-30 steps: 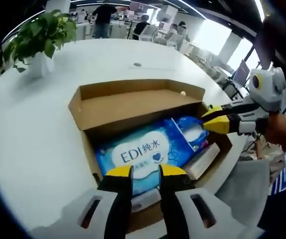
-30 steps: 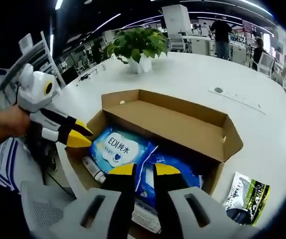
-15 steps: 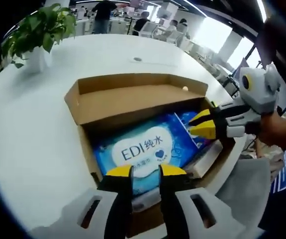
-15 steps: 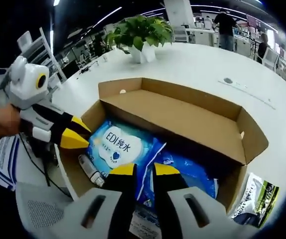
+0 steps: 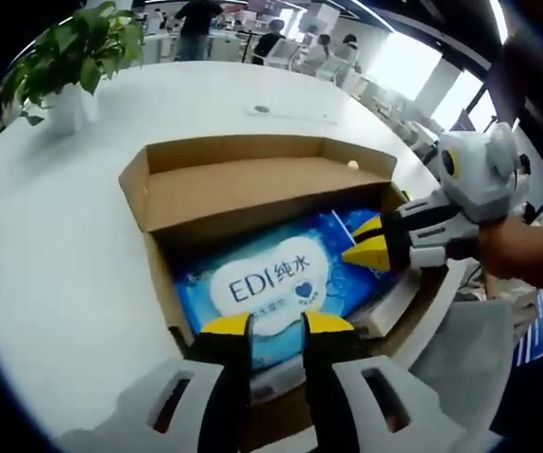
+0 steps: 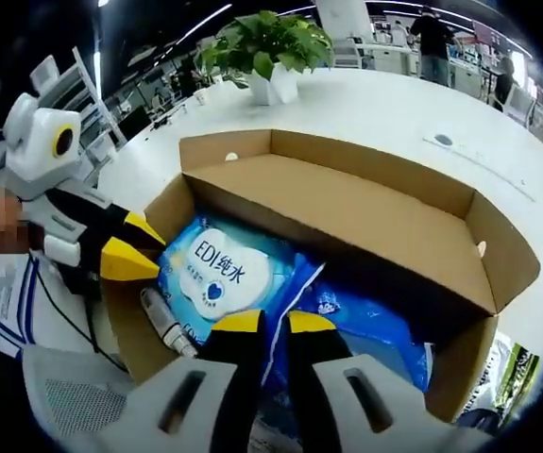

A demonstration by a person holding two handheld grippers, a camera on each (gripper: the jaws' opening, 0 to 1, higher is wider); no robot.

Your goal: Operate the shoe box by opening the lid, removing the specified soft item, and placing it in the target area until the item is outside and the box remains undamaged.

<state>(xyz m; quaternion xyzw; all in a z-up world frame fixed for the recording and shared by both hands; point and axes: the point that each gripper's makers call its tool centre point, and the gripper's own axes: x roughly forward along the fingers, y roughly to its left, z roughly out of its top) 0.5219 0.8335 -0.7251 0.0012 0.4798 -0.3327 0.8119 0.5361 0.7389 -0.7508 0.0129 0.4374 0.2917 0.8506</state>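
Reaching into the open shoe box with both grippers

Hovering at the near edge of the shoe box, the left gripper points forward and down over the blue wet-wipe pack, which lies flat inside the box. Its jaws stand close together with a slim gap and nothing between them, so it is nearly clenched and empty. In the right gripper view the right gripper sits low over the same box, its yellow tips just above the blue packs, close together with a narrow gap; whether they pinch the pack's edge I cannot tell. A hand holds the right gripper at the right of the left gripper view, tips angled down onto the far right corner of the wipe pack. The lid flap stands open on the far side. A small white tube lies in the box beside the wipe pack, and a second blue pack lies to its right. A potted plant stands on the white table well beyond the box.

Compared with a second ago, the right gripper has dropped from the box's right rim down into the box, onto the pack, and the box looms larger in the right gripper view. The left gripper keeps its place.
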